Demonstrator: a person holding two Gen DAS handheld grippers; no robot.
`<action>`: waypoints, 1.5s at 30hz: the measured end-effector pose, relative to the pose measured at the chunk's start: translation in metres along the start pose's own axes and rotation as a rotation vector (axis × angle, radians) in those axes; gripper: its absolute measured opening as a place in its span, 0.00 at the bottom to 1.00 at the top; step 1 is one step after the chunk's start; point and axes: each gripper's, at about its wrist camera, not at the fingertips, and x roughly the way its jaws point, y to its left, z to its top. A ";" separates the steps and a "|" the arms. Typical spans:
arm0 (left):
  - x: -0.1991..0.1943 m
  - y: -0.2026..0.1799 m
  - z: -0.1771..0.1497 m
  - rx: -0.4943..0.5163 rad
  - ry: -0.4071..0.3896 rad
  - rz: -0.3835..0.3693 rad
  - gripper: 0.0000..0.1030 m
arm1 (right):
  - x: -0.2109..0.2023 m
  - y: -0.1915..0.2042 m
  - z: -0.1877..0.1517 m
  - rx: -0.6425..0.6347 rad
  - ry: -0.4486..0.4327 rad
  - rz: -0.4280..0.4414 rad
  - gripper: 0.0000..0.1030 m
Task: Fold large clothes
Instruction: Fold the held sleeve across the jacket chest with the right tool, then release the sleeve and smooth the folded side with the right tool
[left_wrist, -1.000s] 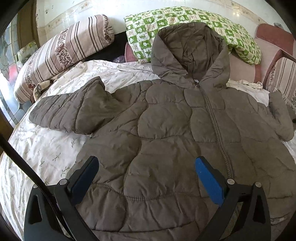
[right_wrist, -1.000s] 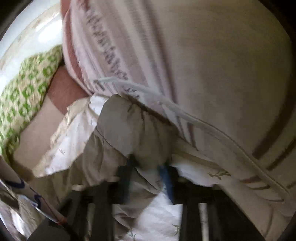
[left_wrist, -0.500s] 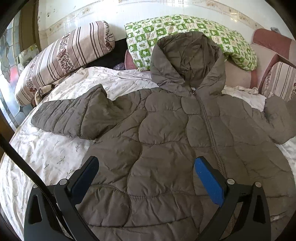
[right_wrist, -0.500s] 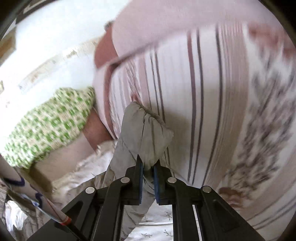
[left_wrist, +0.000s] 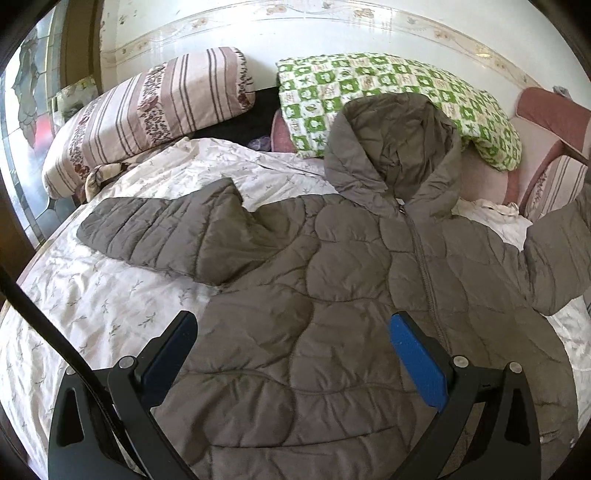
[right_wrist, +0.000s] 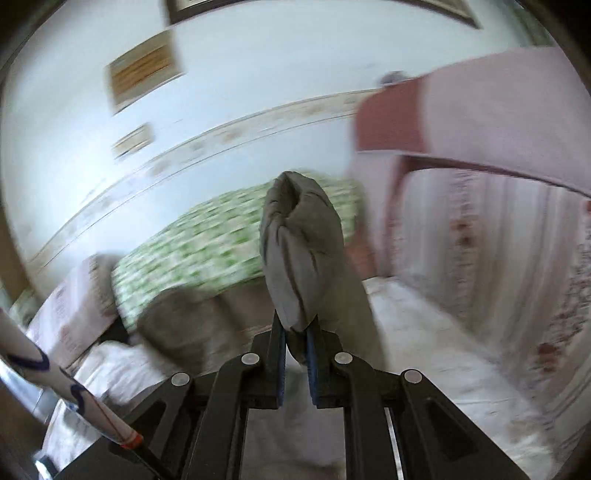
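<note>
Left side first: the jacket (left_wrist: 332, 295) is spread front-up on the bed (left_wrist: 92, 314), zipped, hood (left_wrist: 391, 147) up against the green checked pillow (left_wrist: 388, 85) at the far end. Its left sleeve (left_wrist: 159, 229) lies flat, pointing out toward the striped pillow (left_wrist: 147, 110). The left gripper (left_wrist: 291, 343) just hangs over the near hem with its jaws wide apart and nothing between them, so it isn't doing any work yet.

Over on the right, the right gripper (right_wrist: 295, 332) has its jaws clamped tight on the cuff of the right sleeve (right_wrist: 299, 251), and that sleeve is up off the bed; in the left view you can see it rising out of frame at the right edge.

Looks to me like the step in hand is folding that sleeve across the chest. To do it well I'd carry the cuff in a low arc toward the zipper, keep the sleeve straight so the puffy fill doesn't twist, and lay it flat before letting go. Might be worth dropping the left jaws onto the body to pin it, since slippery padded fabric probably drags along.
</note>
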 end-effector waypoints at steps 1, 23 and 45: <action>-0.001 0.002 0.000 -0.004 -0.001 0.001 1.00 | 0.005 0.019 -0.007 -0.010 0.020 0.040 0.10; 0.009 0.045 -0.003 -0.070 0.027 0.052 1.00 | 0.184 0.225 -0.259 -0.151 0.549 0.383 0.12; 0.021 0.006 -0.004 0.008 0.020 0.033 1.00 | 0.196 0.090 -0.197 -0.268 0.422 -0.122 0.48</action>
